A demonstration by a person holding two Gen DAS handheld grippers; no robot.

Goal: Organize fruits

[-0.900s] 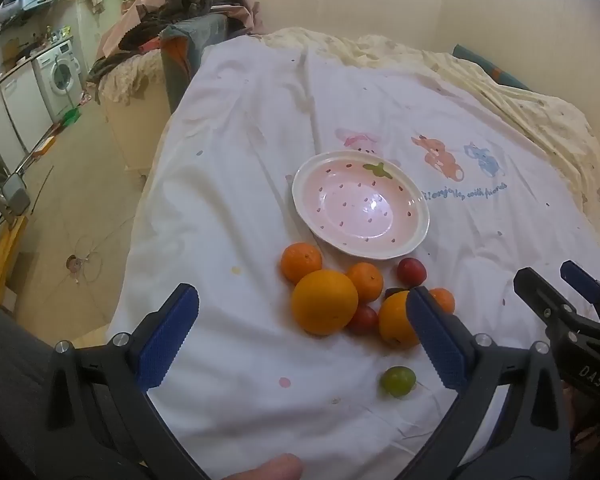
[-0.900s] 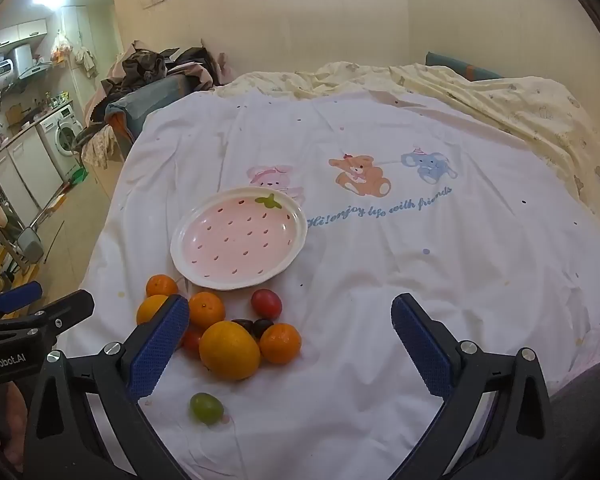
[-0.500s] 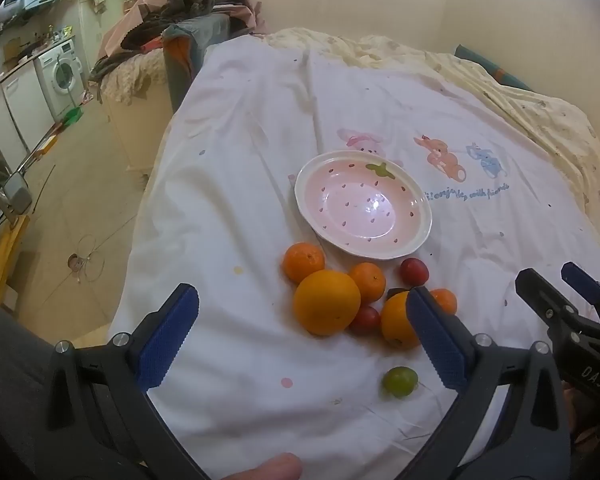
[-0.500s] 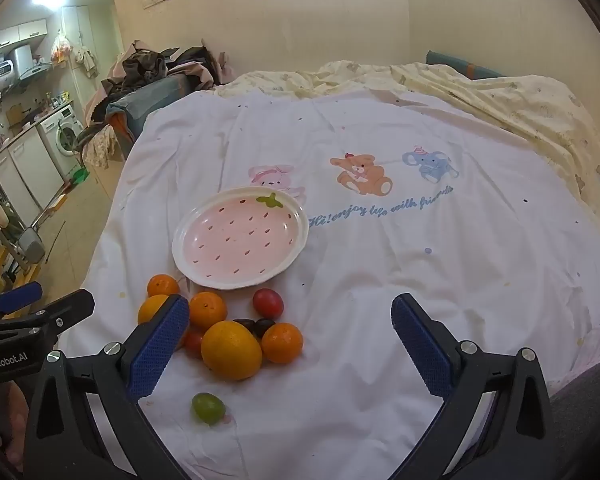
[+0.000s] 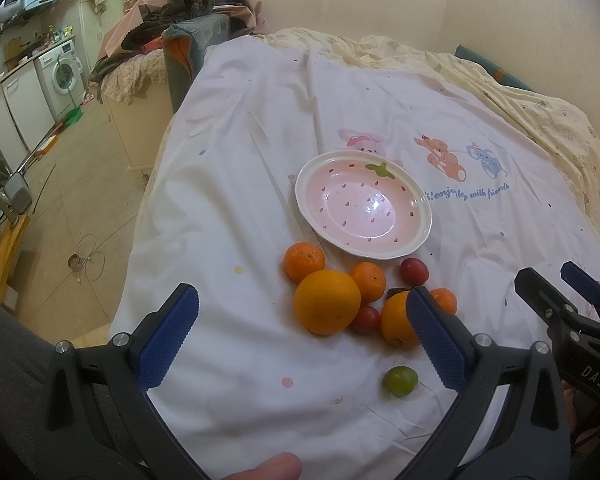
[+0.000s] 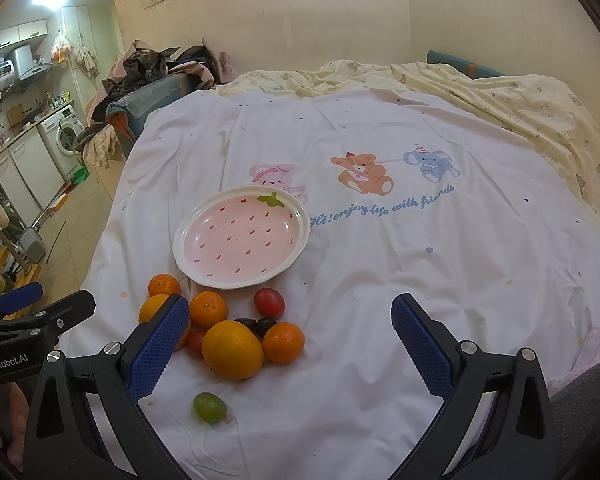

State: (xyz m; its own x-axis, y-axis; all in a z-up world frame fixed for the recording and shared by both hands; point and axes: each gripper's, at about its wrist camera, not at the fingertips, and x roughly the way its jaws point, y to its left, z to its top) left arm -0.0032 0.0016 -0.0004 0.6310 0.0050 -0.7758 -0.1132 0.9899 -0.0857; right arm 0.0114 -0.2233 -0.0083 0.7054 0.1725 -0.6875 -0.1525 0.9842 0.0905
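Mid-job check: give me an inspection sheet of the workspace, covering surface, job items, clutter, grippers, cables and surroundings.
Surface: white bedsheet with cartoon animals, wrinkled.
Job's things: strawberry plate holds nothing; oranges, including the large orange, red fruits and dark grapes clustered just in front of it; green grape apart, nearest the camera.
Clutter: clothes pile beyond the bed.
Grippers: left gripper and right gripper both open, holding nothing, above the sheet.
Cables: thin wire loop on the floor.
Surroundings: washing machine, kitchen cabinets, bare wall.

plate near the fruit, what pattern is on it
Pink strawberry design with red seed marks, green leaf and white rim on the plate; clearest in the right wrist view.
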